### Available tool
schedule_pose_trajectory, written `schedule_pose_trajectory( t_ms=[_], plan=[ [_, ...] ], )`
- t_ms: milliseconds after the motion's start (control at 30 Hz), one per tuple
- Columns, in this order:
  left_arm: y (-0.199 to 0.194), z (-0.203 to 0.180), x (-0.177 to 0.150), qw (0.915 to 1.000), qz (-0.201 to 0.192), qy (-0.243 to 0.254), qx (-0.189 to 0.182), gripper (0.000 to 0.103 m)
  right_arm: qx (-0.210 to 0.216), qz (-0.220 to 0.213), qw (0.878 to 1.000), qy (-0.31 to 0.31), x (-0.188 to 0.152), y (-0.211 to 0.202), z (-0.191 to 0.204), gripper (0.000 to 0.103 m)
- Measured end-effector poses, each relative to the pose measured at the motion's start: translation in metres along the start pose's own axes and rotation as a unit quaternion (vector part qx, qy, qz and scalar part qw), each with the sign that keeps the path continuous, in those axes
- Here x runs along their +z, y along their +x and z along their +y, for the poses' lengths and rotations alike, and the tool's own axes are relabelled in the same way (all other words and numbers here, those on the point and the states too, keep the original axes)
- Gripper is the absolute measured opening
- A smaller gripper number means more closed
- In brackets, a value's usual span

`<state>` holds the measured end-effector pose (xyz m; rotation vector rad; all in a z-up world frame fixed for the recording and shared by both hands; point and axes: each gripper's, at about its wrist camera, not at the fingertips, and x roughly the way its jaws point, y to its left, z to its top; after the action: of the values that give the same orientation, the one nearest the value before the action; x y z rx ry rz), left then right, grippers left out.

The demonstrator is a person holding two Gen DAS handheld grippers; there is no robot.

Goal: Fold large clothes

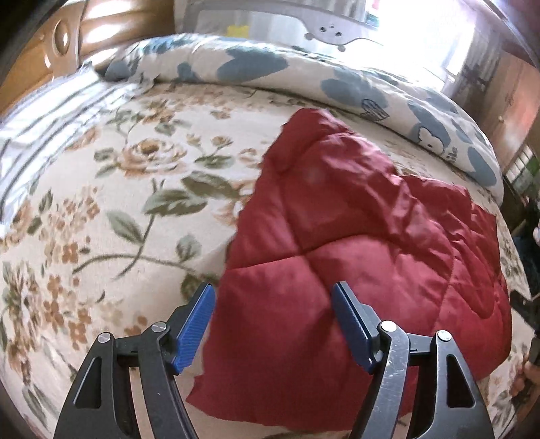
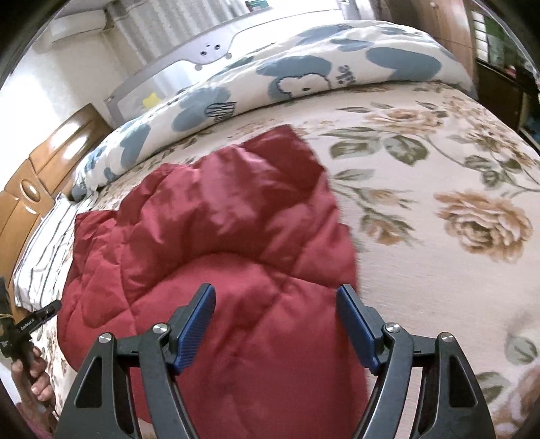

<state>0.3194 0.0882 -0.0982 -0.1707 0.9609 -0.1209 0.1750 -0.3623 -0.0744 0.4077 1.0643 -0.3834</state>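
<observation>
Red quilted garment [image 1: 354, 236] [image 2: 216, 236], puffy w/ stitched squares, lies partly folded on the bed, nearer the front edge. In the right wrist view a thick rounded fold bulges at the near end, w/ a flatter flap running back toward the far side. Exact type of garment can't be told, no sleeves or collar showing.

Left gripper [image 1: 273, 324] hovers over the garment's near left edge, jaws spread wide, nothing between them; its left pad sits over the bedcover, right pad over red fabric. Right gripper [image 2: 276, 324] hangs above the bulging fold, jaws also wide apart & holding nothing.

Under it all: floral bedcover [image 1: 101, 202] [image 2: 438, 202], cream w/ tan roses & green leaves, bare to either side of the garment. Along the bed's far edge a rolled duvet [image 1: 270, 67] [image 2: 303, 67], white w/ blue flower shapes, just beyond the garment's far tip; can't tell if touching. Striped pillow [image 1: 50, 111] [image 2: 44, 250] at the head end, near the wooden headboard [image 1: 50, 44] [image 2: 37, 179]. Grey bed rail [image 1: 303, 23] [image 2: 189, 74] stands behind the duvet.

At the left edge of the right wrist view, the person's hand [image 2: 37, 378] grips the other tool's handle. Nothing lies on the garment.
</observation>
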Motion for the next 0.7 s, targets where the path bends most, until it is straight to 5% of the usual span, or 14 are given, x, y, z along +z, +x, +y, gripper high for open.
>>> schedule_pose_trajectory(
  t_ms=[233,700],
  plan=[
    [0.011,0.021,0.000,0.9988,0.011,-0.038,-0.028,0.076,0.002,0.014,0.999,0.029,-0.008,-0.001,-0.030,0.076],
    [0.050,0.053,-0.002,0.9841,0.049,-0.120,-0.122,0.086,0.091,0.045,0.988,0.114,-0.027,0.024,-0.055,0.082]
  ],
)
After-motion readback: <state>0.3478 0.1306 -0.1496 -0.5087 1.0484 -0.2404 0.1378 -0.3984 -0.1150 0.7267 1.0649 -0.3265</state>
